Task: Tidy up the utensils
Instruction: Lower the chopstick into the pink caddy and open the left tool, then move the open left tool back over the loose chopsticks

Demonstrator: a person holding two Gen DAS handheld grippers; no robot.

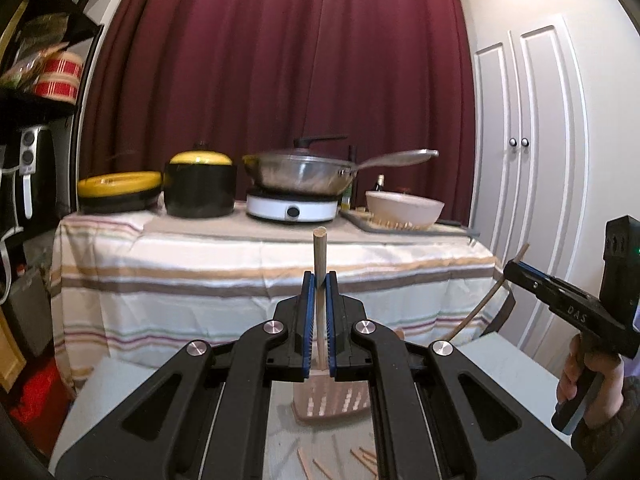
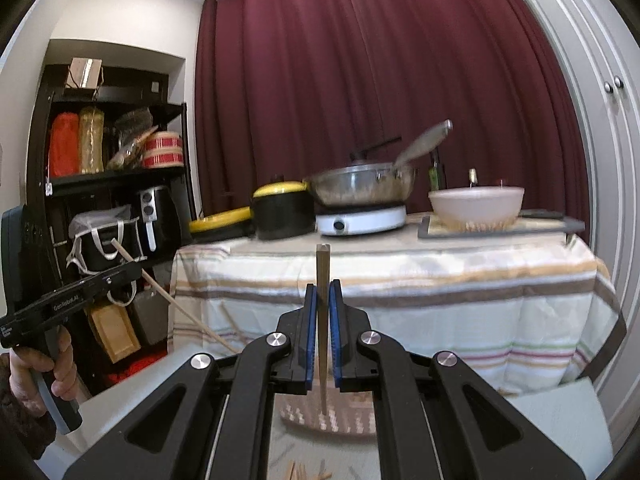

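Both tools clamped — left tool (image 1: 320,280), right tool (image 2: 323,286) — chopstick (image 1: 319,252) each.

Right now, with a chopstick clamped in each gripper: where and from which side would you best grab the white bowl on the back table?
Take the white round bowl by its rim, coming from above on the near side. It stands upright on the grey tray with its wide mouth up, and its walls flare out, probably too wide for the jaws to span. The steel pan crowds its left, so the near rim looks freest.
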